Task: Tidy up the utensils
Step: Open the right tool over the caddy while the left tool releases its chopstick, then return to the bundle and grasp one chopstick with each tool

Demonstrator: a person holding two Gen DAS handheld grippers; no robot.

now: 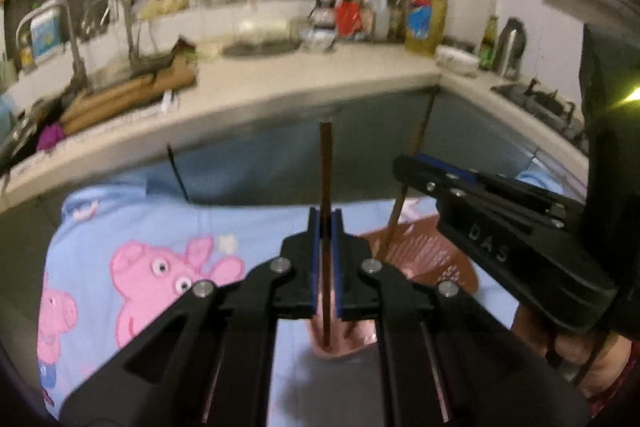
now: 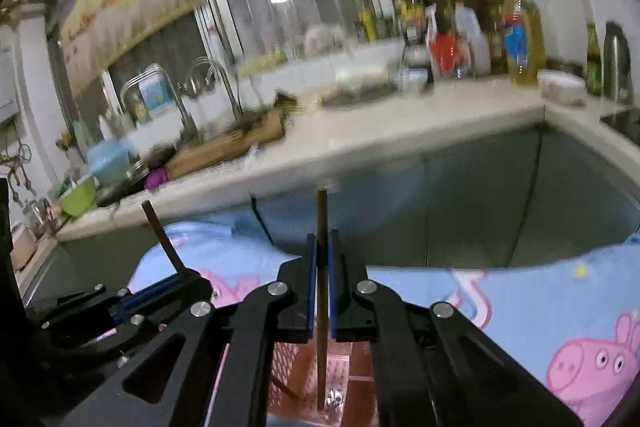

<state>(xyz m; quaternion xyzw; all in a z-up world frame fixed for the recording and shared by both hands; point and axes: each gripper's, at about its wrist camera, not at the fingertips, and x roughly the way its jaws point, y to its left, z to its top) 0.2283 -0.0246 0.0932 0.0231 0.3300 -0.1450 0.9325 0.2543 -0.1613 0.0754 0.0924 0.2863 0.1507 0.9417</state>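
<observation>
I see matt brown wooden chopstick (image 1: 326,227), perforated pink plastic basket (image 1: 432,255) beside it, soft printed cloth (image 1: 132,227) beneath.

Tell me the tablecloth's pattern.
Light blue tablecloth printed with pink cartoon pigs, clearest in the left wrist view.

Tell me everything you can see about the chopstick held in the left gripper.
The chopstick is a thin, straight, dark brown stick, wood by its look. It stands almost upright, clamped between the blue-padded fingers of the left gripper, which is shut on it. Its squared upper end rises above the fingers; its lower end hangs over a pink perforated basket. Whether it touches the basket is unclear.
</observation>
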